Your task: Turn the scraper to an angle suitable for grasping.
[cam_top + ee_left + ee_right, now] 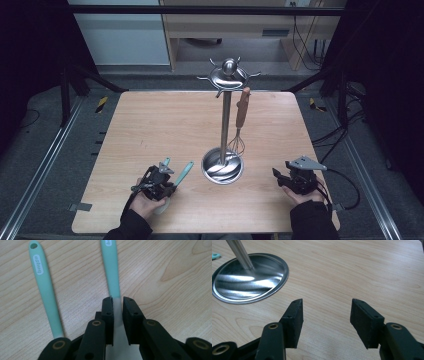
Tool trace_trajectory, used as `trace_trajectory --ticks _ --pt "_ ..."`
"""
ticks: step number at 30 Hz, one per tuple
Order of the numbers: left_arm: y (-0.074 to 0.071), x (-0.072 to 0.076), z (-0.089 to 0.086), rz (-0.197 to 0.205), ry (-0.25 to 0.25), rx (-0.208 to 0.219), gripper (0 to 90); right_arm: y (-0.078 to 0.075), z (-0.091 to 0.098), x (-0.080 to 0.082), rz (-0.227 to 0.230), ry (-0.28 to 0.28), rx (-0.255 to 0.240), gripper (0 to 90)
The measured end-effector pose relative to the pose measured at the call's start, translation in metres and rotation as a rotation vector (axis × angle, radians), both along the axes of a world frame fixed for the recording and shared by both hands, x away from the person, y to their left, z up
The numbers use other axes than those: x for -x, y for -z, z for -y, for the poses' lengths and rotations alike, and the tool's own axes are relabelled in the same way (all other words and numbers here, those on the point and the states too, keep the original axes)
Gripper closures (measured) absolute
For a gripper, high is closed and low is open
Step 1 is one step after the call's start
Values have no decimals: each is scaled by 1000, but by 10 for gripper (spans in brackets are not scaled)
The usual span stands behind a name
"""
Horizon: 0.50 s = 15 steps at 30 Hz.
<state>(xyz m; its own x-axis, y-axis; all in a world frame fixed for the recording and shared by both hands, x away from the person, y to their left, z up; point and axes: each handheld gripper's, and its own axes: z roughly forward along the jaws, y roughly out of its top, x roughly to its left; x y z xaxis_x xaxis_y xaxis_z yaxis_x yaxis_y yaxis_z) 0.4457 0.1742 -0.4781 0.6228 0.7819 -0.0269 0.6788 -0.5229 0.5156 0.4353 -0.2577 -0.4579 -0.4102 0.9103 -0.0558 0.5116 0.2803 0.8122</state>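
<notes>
Left gripper (pixel 165 181), lower left of the high view, is sitting low over the light wooden table (pixel 150 125) with jaws clamping the mint-green silicone utensil handle (pixel 111 270) near its pale neck; a second mint-green handle (pixel 45 287) is lying just beside it at the left gripper view's left. Right gripper (pixel 282 177), lower right, is resting with jaws wide apart and nothing between them. Round steel stand base (pixel 249 280) is sitting near centre, with bare tabletop lying open around both hands, near the table's front edge.
</notes>
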Motion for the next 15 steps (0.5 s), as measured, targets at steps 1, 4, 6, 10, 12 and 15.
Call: trace_trajectory --ticks 1,4,6,10,12,15 --pt "0 0 1 0 -3 -1 791 0 0 0 2 0 -1 442" --pt "0 0 2 4 -10 -10 794 0 0 0 2 0 -2 440" --pt "0 0 3 2 -14 -16 797 0 0 -1 -3 2 1 439" --pt "-1 1 5 2 -24 -24 808 1 0 -1 -6 6 2 437" --pt "-1 1 5 -1 -27 -25 810 1 0 -1 -7 9 3 435" --pt "0 0 4 2 -32 -5 812 1 1 -1 -8 6 3 436"
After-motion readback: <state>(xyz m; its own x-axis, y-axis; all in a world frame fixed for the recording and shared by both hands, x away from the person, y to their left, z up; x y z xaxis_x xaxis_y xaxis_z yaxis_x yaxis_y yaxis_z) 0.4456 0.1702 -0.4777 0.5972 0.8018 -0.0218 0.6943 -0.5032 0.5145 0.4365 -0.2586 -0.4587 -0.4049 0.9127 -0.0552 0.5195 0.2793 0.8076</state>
